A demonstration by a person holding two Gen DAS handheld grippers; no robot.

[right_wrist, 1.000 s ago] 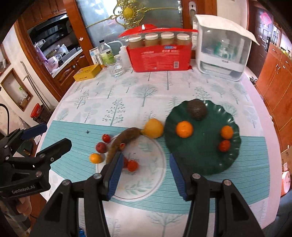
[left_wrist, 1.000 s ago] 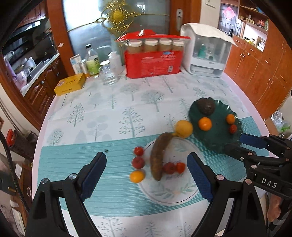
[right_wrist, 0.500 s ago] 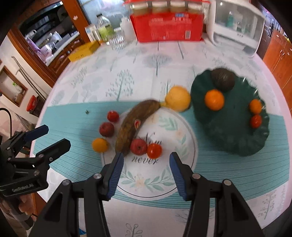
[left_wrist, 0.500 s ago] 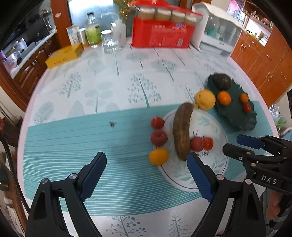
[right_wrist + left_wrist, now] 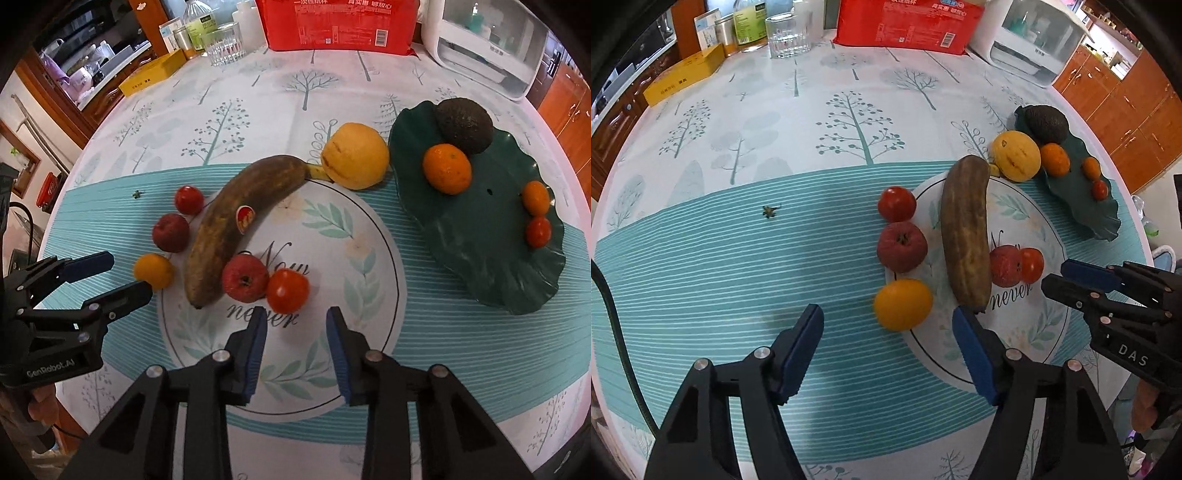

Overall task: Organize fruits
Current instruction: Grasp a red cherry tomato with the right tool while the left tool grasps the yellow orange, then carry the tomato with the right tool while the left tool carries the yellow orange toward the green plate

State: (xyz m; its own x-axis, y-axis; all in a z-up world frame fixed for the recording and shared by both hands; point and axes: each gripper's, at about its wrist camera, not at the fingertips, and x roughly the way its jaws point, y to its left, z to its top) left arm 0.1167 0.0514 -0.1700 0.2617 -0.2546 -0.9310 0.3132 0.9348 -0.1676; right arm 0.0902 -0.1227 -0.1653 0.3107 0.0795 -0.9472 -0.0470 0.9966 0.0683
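Both jaws had just been closing, empty: left gripper (image 5: 886, 347) bracketing the orange fruit (image 5: 903, 304); right gripper (image 5: 293, 343) narrowed before the tomato (image 5: 287, 290), sized to each

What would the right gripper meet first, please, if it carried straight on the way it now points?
Probably the red tomato on the white plate, just ahead of the right gripper, whose jaws have just been closing with nothing between them. The red apple lies slightly left; depth is uncertain.

Two plates (image 5: 388, 236) (image 5: 480, 258), one banana (image 5: 236, 229), one avocado (image 5: 463, 125), two apples (image 5: 170, 232) (image 5: 244, 277), three tomatoes (image 5: 189, 199) (image 5: 287, 290) (image 5: 538, 232), three oranges (image 5: 447, 168) (image 5: 153, 270) (image 5: 536, 198), one yellow fruit (image 5: 354, 155).
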